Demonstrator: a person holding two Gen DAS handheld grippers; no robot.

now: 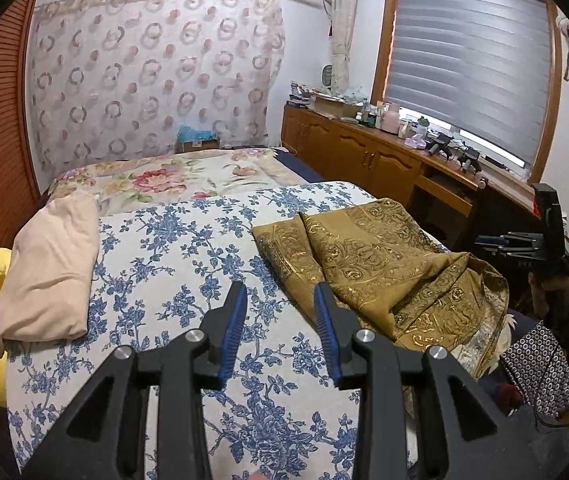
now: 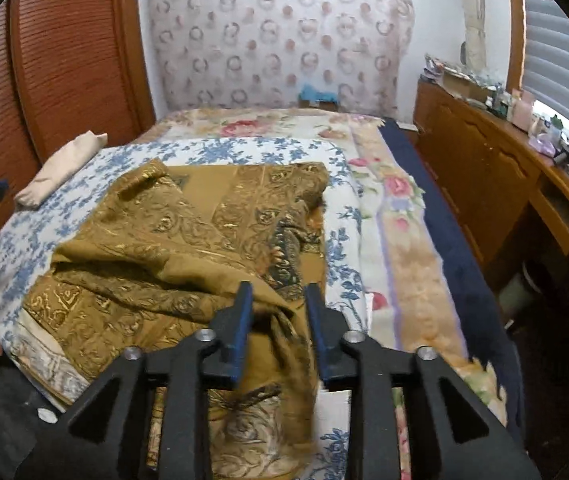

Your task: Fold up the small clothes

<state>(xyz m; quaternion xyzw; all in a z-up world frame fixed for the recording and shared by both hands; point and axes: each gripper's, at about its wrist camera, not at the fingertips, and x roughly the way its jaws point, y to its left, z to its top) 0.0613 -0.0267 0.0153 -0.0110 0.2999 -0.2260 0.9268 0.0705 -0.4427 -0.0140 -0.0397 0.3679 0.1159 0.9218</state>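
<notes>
Gold-patterned olive cloth (image 2: pixel 188 240) lies rumpled and half spread on the blue-flowered sheet (image 1: pixel 172 248) of the bed, its near edge bunched and hanging toward the bed's front. A cream garment (image 1: pixel 48 272), already folded, sits well apart at the far left. The right tool (image 2: pixel 278 292) hovers over the cloth's near right part, its jaws partly open with a blurred loose fold of fabric between them but not pinched. The left tool (image 1: pixel 280 292) is partly open and empty, above bare sheet just beside the cloth's left edge. The step looks like the start of folding this cloth: next, each tool needs a corner or edge, closing firmly on it.
</notes>
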